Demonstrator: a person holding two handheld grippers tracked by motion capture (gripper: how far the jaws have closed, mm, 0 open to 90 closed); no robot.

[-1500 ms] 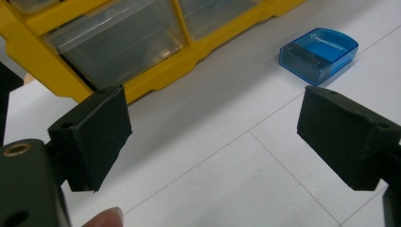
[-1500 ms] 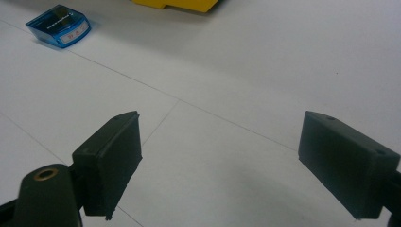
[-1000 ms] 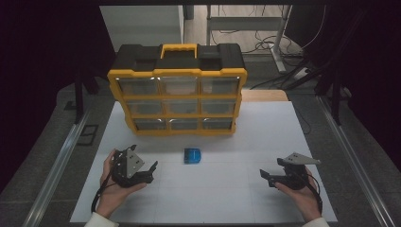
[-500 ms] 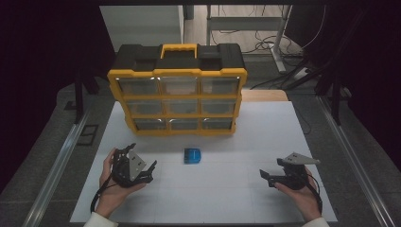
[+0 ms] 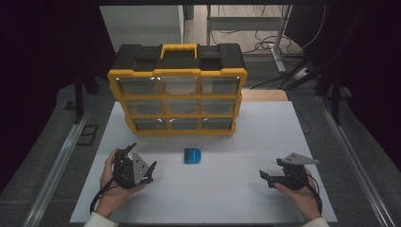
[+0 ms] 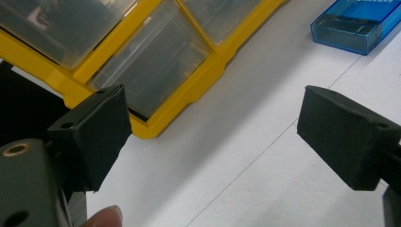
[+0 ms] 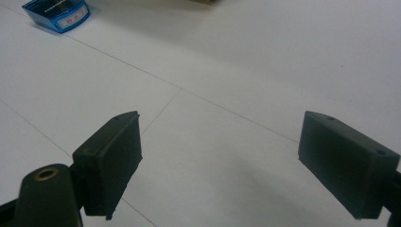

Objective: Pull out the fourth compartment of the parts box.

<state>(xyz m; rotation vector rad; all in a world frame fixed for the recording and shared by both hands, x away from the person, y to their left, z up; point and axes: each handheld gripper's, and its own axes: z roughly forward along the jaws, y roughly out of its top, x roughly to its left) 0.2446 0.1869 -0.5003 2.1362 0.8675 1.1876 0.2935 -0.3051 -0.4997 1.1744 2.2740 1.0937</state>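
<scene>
Black foam-faced jaws stand spread wide on both tools, with nothing between them. Left gripper [image 5: 142, 168] rests near the desk's near-left corner; right gripper [image 5: 273, 176] rests near the near-right corner. Compared with a second ago, neither has shifted noticeably, so the reach has probably not begun. Blue box [image 5: 192, 155] lies flat at mid-desk between them, apart from both, untouched. Farther back, the yellow drawer organiser [image 5: 177, 97] stands upright at the far edge, drawers closed.
</scene>
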